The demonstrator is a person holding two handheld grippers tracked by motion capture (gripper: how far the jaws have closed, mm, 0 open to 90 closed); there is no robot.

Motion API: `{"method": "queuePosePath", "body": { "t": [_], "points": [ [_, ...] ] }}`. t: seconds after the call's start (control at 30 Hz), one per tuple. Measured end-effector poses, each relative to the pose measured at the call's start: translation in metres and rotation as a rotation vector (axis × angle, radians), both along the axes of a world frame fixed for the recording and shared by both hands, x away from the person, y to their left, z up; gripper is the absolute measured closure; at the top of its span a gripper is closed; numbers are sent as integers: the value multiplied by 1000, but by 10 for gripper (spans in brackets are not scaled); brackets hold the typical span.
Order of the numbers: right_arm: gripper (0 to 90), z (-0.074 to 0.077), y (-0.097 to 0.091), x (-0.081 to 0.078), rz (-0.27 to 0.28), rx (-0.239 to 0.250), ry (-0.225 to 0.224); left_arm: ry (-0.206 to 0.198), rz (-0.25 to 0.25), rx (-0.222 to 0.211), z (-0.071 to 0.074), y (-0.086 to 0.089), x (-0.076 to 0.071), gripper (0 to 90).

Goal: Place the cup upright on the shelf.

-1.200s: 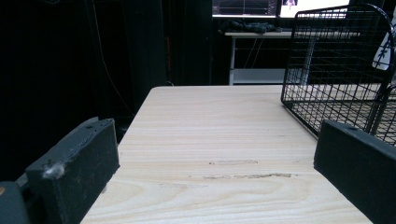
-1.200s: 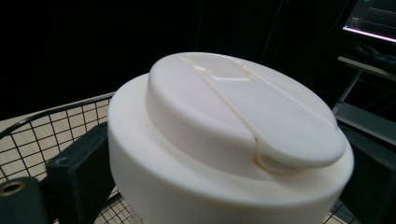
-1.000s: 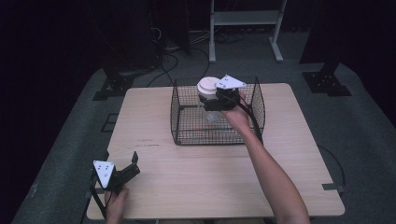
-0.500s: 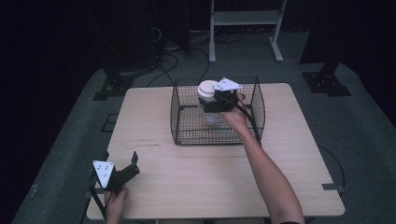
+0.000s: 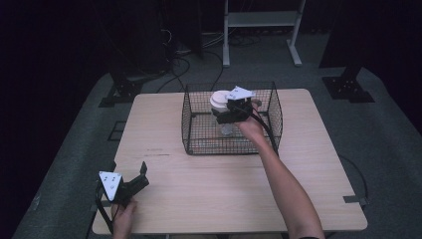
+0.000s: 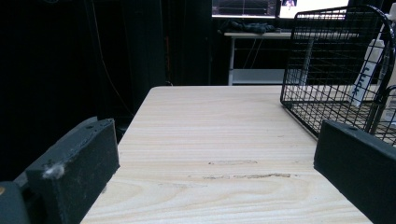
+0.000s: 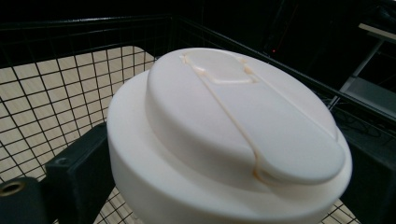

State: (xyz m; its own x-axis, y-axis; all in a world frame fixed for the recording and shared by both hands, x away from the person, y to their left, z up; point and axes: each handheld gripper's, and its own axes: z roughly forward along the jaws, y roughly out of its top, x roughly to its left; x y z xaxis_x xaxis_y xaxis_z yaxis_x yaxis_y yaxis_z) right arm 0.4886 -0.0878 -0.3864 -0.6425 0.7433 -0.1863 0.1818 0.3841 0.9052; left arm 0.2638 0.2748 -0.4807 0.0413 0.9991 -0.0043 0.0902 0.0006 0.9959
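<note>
Over at the far half of the wooden table (image 5: 219,174), the right gripper (image 5: 225,110) is up inside the black wire basket (image 5: 194,134), and it has a clear bottle with a broad white flip-top cap (image 5: 221,98) in its grasp. In the right gripper view the two black jaws sit on either side of the container, just under that white cap (image 7: 224,140), pinching it between them. The bottle hangs upright within the basket walls, toward the rear middle; whether its base touches the basket floor I cannot tell. The person's right forearm (image 5: 283,184) stretches in from the bottom edge, over the basket's near rim.

Down at the near left corner, the left gripper (image 5: 139,180) rests low by the table edge, held in the left hand (image 5: 122,219), with its grey three-cornered plate (image 5: 110,181) on top. In the left gripper view its jaws stand spread wide apart with nothing between them but bare wood grain, and the basket (image 6: 327,79) sits well off to the right.
</note>
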Motion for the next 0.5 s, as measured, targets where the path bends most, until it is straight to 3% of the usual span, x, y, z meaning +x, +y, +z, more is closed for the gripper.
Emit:
{"method": "queuePosePath", "body": {
  "t": [0.5],
  "points": [
    [36, 1, -14, -1, 3, 5, 28, 0, 1, 5, 0, -1, 0, 0]
  ]
}}
